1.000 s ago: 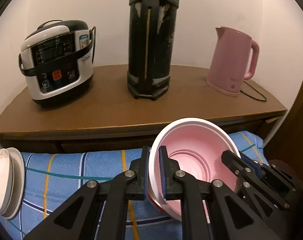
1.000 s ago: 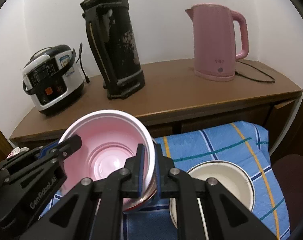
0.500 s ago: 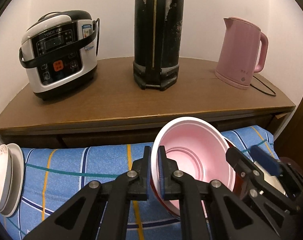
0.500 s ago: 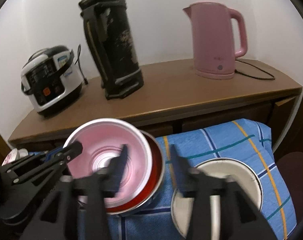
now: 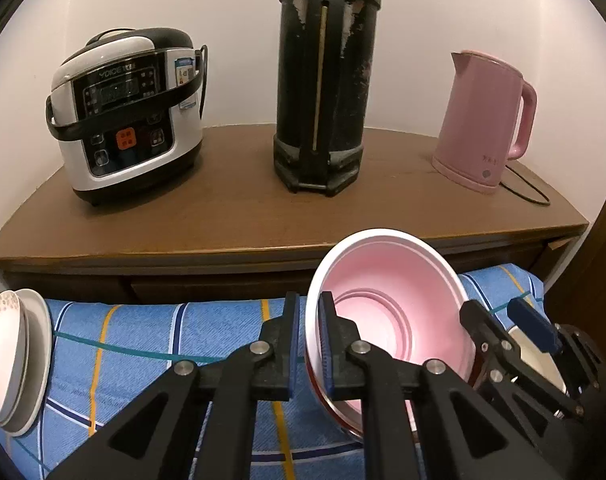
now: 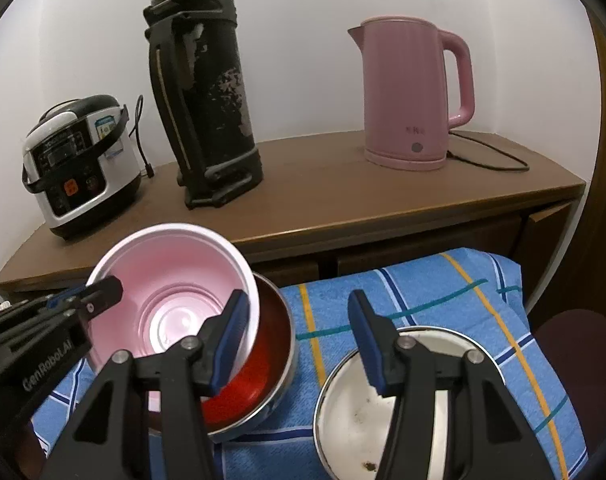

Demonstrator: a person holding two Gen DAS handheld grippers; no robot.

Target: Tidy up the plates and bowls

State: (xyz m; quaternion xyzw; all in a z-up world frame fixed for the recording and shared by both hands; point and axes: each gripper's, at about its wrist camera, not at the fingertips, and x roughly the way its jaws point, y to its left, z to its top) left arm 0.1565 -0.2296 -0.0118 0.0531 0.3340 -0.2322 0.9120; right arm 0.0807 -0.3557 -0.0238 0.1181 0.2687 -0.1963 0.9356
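1. Right claw (image 6: 299, 336): was clamped on the pink bowl rim 1.0 s ago, now spread wide and off it. Its left finger hangs over the bowl's near rim; whether it touches, I can't tell.
2. Left claw (image 5: 307, 340): no change, blue pads pinched on the left rim of the pink bowl (image 5: 391, 320), one pad inside, one outside.
3. Pink bowl now sits tilted inside the red bowl (image 6: 263, 364), which rests on the blue plaid cloth (image 6: 423, 292). A second earlier the red one was mostly hidden under it.
4. Materials: pink bowl is thin, glossy plastic with a white outside and stepped rings in the base. Red bowl has a shiny metal outer wall and rim. White bowl (image 6: 355, 412), just right of the red one, has a metal rim and brown specks inside.
5. Left edge: stack of white plates (image 5: 11, 360), pink pattern on the top one, well apart from the bowls.
6. Wooden worktop (image 6: 343, 192) behind the cloth carries the rice cooker (image 5: 127, 120), a tall black flask (image 5: 327, 80) and a pink kettle (image 6: 411, 96), all set back from its front edge.
7. Open cloth between the plates and the bowls; red and white bowls nearly touch.
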